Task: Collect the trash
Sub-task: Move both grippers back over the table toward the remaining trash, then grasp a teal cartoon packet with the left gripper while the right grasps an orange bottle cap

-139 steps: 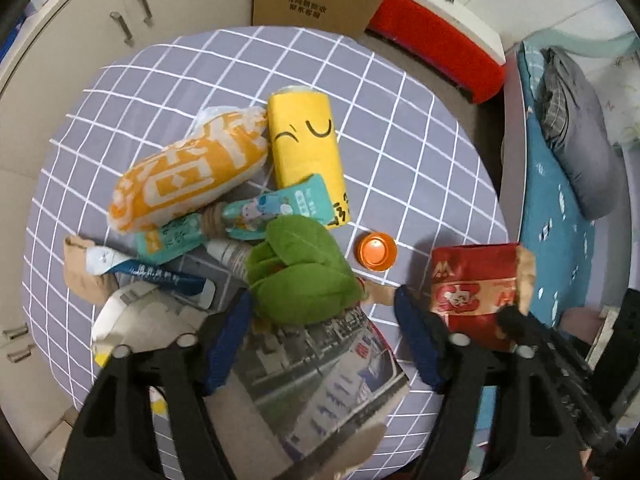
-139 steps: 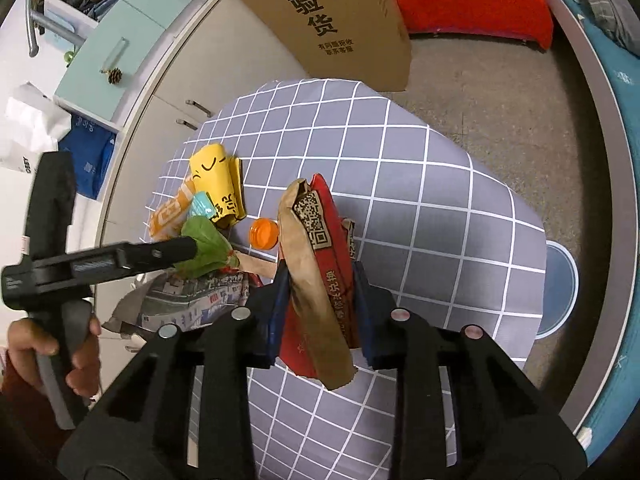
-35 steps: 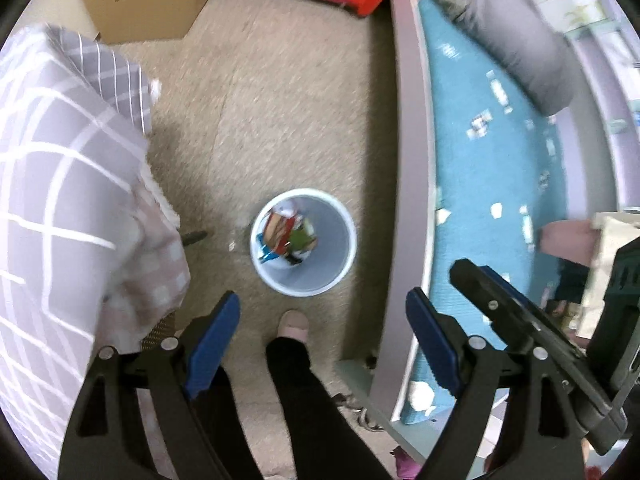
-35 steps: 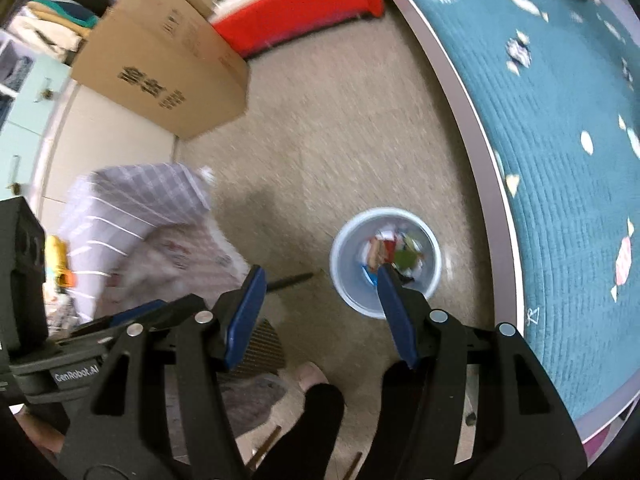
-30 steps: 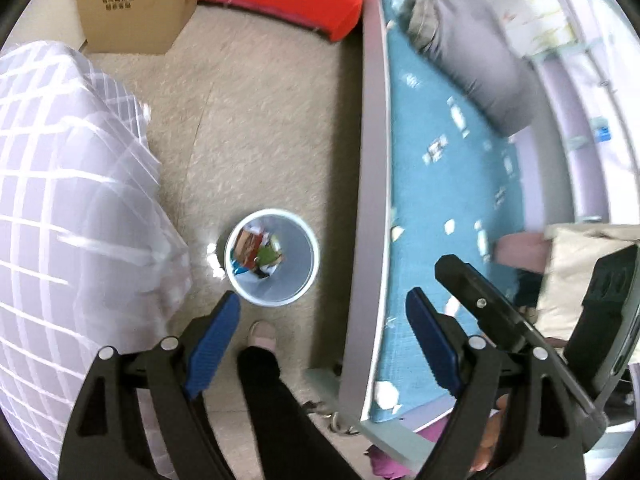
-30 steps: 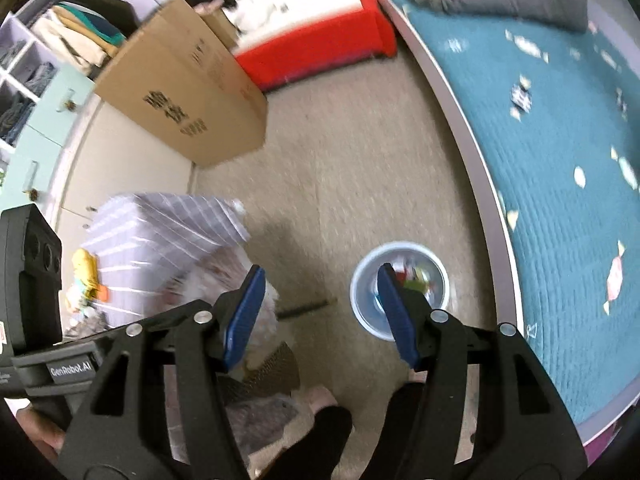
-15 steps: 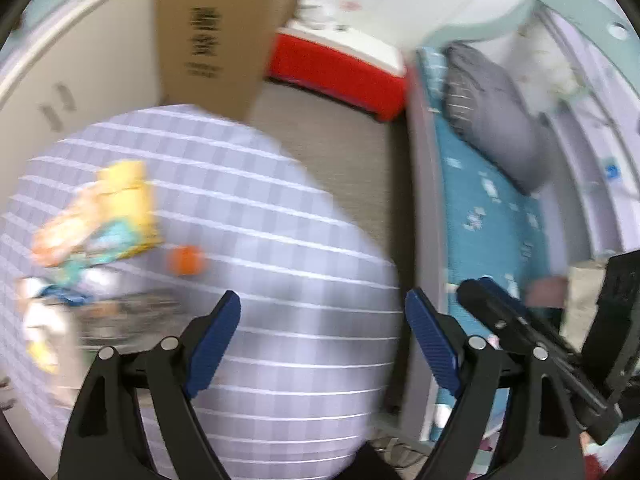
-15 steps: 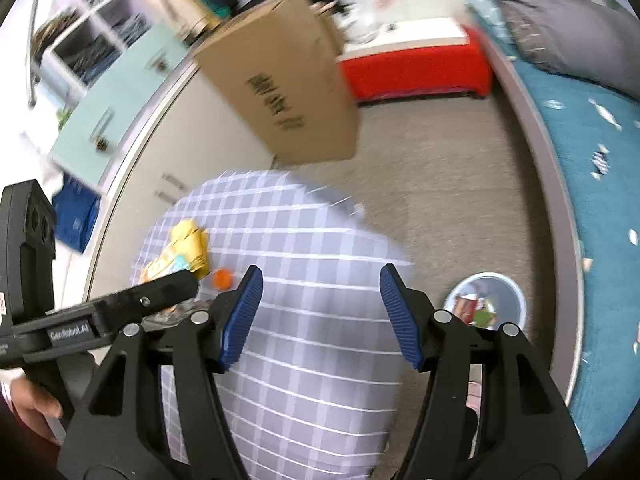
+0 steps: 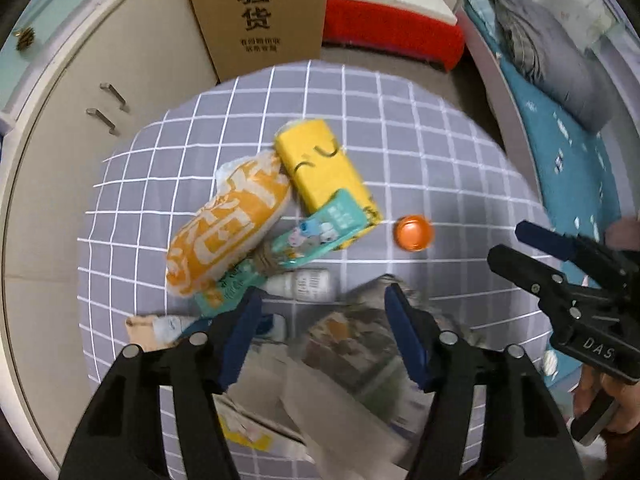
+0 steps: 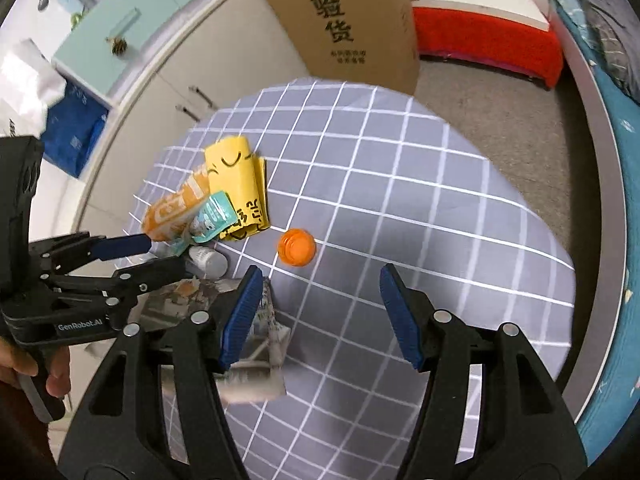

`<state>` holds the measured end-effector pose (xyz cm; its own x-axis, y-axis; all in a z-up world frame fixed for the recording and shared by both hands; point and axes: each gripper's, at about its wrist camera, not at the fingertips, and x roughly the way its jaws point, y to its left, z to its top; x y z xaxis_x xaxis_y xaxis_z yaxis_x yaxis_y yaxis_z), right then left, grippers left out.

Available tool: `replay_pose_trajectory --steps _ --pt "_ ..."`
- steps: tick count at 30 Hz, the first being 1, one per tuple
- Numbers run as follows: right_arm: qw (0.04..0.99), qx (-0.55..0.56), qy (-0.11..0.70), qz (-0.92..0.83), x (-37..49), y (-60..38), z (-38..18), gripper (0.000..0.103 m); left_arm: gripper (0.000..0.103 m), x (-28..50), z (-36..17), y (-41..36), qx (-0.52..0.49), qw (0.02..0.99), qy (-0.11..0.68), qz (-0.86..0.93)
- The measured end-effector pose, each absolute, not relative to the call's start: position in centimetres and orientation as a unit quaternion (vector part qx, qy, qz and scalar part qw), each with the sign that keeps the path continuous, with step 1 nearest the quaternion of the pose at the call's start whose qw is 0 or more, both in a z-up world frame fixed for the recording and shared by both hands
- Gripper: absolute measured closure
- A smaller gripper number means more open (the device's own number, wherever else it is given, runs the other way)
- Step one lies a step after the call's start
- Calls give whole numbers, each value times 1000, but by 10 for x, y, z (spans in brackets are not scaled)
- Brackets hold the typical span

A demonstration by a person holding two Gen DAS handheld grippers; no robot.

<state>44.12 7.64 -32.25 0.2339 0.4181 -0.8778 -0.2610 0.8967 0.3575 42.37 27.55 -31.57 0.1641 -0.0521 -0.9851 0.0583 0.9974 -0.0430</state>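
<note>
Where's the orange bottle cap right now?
The orange bottle cap lies alone on the checked tablecloth, just right of the yellow packet; in the right wrist view it sits ahead of the open right gripper.

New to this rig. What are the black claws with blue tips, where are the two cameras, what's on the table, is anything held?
No robot here: a person holds a two-finger gripper in each hand, with a fisheye camera on each looking forward along its fingers. The blue strips are finger pads.

The left wrist view shows the left gripper at the bottom and the right one off to its right. The right wrist view shows the right gripper, with the left one at its left edge. Both are open and hold nothing.

On the checked table lies trash: a yellow pack, an orange bag, a teal pouch, a small white bottle, an orange cap lying apart, and newspaper under the left gripper. Behind the table stands a cardboard box.
</note>
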Motion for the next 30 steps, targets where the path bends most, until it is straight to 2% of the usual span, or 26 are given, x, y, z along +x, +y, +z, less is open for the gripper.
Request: replay_pose_trajectory --steps 7,12,16,20,22,23,24,26,27,30 --pt "772 41 594 222 452 98 -344 43 42 437 -343 284 28 748 661 -40" --pt "764 31 602 230 458 108 -355 43 49 451 -356 273 64 744 663 -54" --pt "759 20 604 241 459 119 -360 43 60 456 -363 271 98 744 658 -54" --pt "760 9 601 248 460 127 -363 43 84 459 -357 279 88 756 647 -43" --pt "763 -7 596 252 460 132 -363 43 84 457 -354 288 63 759 647 -36" --pt "764 -19 593 253 460 135 -362 45 84 455 -353 289 62 760 646 -32" --pt "766 -29 591 253 459 135 -362 60 85 456 -353 290 64 760 646 -28" --pt "769 -53 586 251 457 138 -361 69 85 452 -348 293 57 764 642 -23" --pt "769 -60 583 254 456 139 -362 72 85 450 -345 295 50 767 639 -23" --pt "767 -56 582 264 454 133 -362 73 85 446 -330 296 28 779 626 -19"
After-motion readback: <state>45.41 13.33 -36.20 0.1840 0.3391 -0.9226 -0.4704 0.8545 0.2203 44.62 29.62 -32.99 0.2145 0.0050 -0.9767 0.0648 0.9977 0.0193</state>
